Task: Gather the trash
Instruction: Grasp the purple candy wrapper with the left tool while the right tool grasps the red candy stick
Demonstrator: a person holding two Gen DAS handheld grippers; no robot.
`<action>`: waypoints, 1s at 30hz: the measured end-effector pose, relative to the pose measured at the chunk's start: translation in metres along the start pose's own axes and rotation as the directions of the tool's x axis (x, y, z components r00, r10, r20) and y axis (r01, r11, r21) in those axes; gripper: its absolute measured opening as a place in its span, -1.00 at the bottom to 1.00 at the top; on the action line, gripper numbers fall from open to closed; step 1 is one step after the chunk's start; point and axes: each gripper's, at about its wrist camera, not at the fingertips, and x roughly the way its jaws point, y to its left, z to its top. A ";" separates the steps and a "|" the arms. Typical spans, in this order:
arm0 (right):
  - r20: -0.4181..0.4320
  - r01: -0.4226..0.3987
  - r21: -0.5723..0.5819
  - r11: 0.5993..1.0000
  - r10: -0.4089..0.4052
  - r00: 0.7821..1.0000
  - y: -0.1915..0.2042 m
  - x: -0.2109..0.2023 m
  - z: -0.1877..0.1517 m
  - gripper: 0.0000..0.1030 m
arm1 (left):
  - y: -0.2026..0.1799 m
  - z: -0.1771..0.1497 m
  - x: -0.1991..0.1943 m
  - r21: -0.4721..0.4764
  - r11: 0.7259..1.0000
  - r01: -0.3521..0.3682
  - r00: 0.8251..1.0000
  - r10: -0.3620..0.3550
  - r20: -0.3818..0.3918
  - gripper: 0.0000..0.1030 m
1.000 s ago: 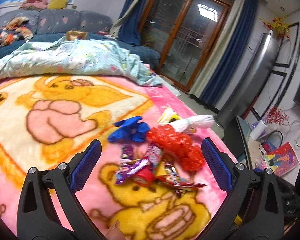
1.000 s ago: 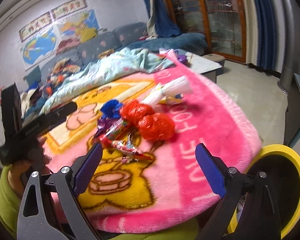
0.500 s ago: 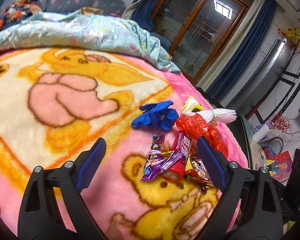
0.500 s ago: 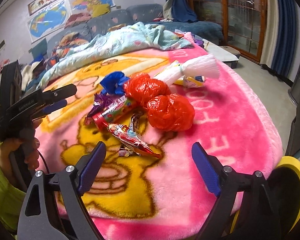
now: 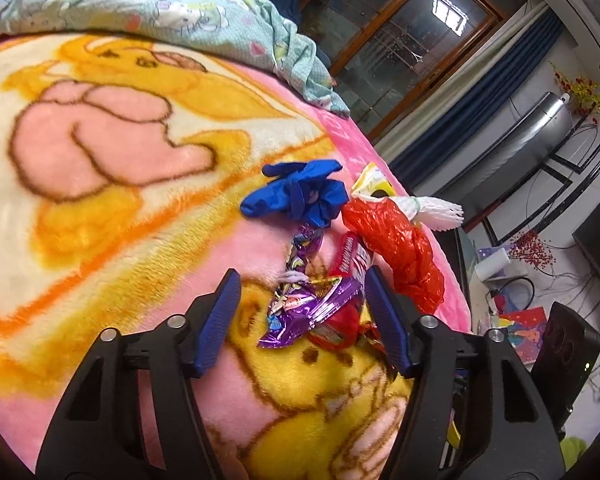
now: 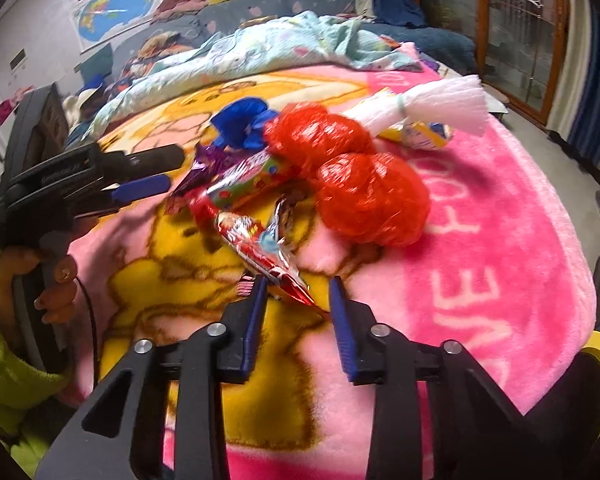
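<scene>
Two grippers close in on one heap of trash on the pink plush blanket (image 6: 500, 240)! The left gripper (image 5: 300, 284), jaws just narrowing to about half, straddles the crinkly purple wrapper (image 5: 312, 308), pads not yet pressing. The right gripper (image 6: 296, 284), jaws just narrowing to a slim gap, brackets the pointed tail of the red foil wrapper (image 6: 260, 248), no pinch yet. Each likely picks the nearest thin edge, easiest to nip. Beyond lie glossy red bags (image 6: 364, 192), a limp blue glove (image 5: 300, 196) and white foam netting (image 6: 432, 108).
</scene>
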 end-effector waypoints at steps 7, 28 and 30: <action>-0.012 -0.026 -0.014 1.000 0.026 1.000 0.006 -0.006 -0.006 -0.83 | 0.006 -0.005 0.010 -0.030 0.999 0.018 0.999 -0.019 -0.050 -0.28; -0.003 -0.030 0.034 0.999 0.031 1.000 0.006 -0.010 -0.002 -0.41 | -0.003 0.004 -0.020 -0.020 0.999 0.049 0.999 -0.048 0.018 -0.61; -0.001 -0.030 0.036 0.999 0.030 1.000 0.006 -0.007 0.000 -0.40 | -0.010 0.004 -0.026 -0.004 0.999 0.052 0.998 -0.051 0.030 -0.61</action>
